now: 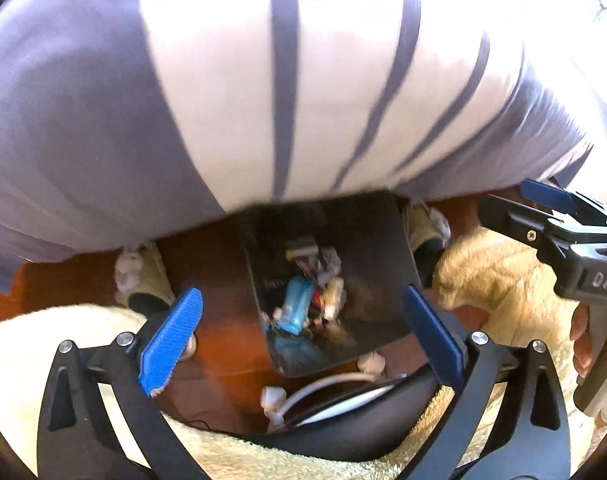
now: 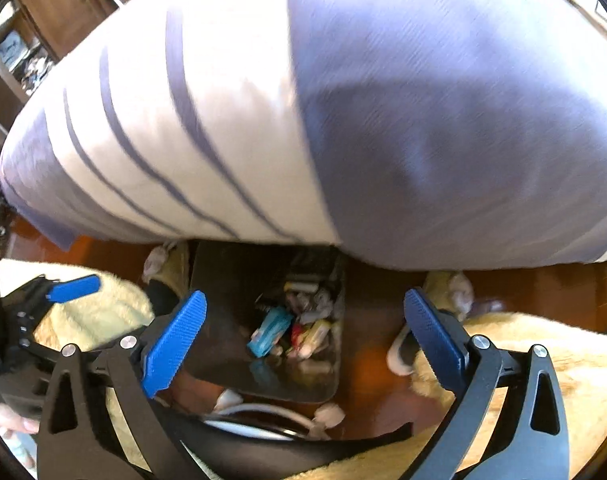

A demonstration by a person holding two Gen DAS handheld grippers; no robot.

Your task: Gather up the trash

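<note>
The left gripper (image 1: 303, 336), its blue-padded jaws spread wide and holding nothing, hangs above a dark rectangular trash bin (image 1: 387, 248) standing on a reddish-brown wooden floor (image 1: 219, 336). The right gripper (image 2: 305, 334), jaws likewise spread and empty, looks down on the same trash bin (image 2: 223, 280) from the other side; in the left wrist view it shows at the right edge as a black tool with a blue pad (image 1: 543, 216), gripped by the person's hand (image 1: 583, 344). Inside the bin lies a heap of wrappers (image 2: 303, 320), among them a light-blue packet (image 1: 297, 306) tilted against red and yellowish pieces; the blur hides finer detail. Crumpled white tissues (image 1: 273, 400) lie on the floor just beside the bin's near edge, next to a white cord (image 1: 323, 384) and a curved black band (image 1: 343, 436). Cream fleece-clad legs (image 1: 499, 280) flank the bin on both sides, with fuzzy slippers (image 1: 139, 276) planted on the floor near its far corners. A large pillow (image 1: 263, 80), white with lavender-blue stripes and a solid lavender panel, fills the upper part of both views and overhangs the bin's far edge.
</note>
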